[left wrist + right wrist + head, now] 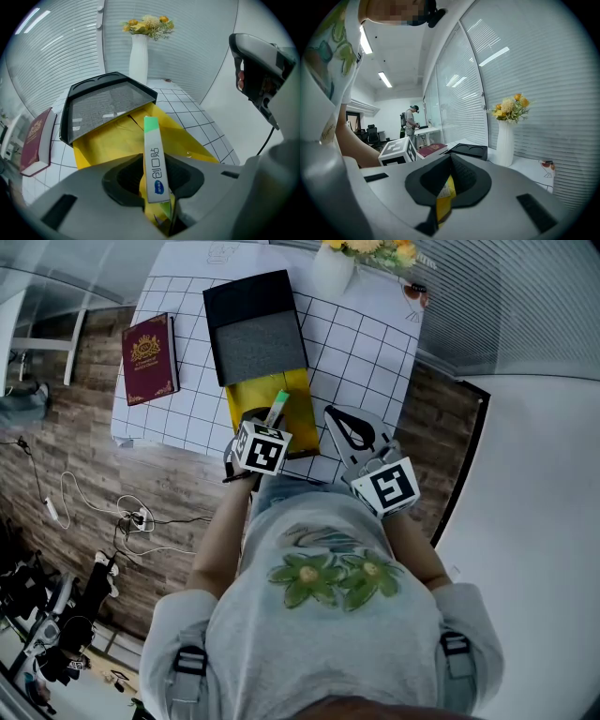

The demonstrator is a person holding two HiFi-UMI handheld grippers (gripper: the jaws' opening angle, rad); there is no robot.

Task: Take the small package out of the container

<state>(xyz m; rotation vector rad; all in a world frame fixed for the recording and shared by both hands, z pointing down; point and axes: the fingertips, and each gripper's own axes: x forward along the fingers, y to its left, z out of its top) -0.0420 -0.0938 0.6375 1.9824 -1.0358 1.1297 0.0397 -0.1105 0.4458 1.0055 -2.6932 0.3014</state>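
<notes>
Slim white-and-green sachet (153,154), judged light and bendable, pinched near its end by left claw (161,206); yellow plastic pouch (108,140) clamped in right claw (444,201).

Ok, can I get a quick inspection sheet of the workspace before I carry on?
Surface: table under a white grid cloth.
Job's things: yellow bag at the table's near edge; sachet sticks up out of it.
Clutter: black tray on the bag's far end; red book; vase of flowers.
Grippers: left gripper shut on the sachet; right gripper shut on the bag.
Cables: white cables on the floor, left of the table.
Surroundings: blinds; a person standing far off.
</notes>
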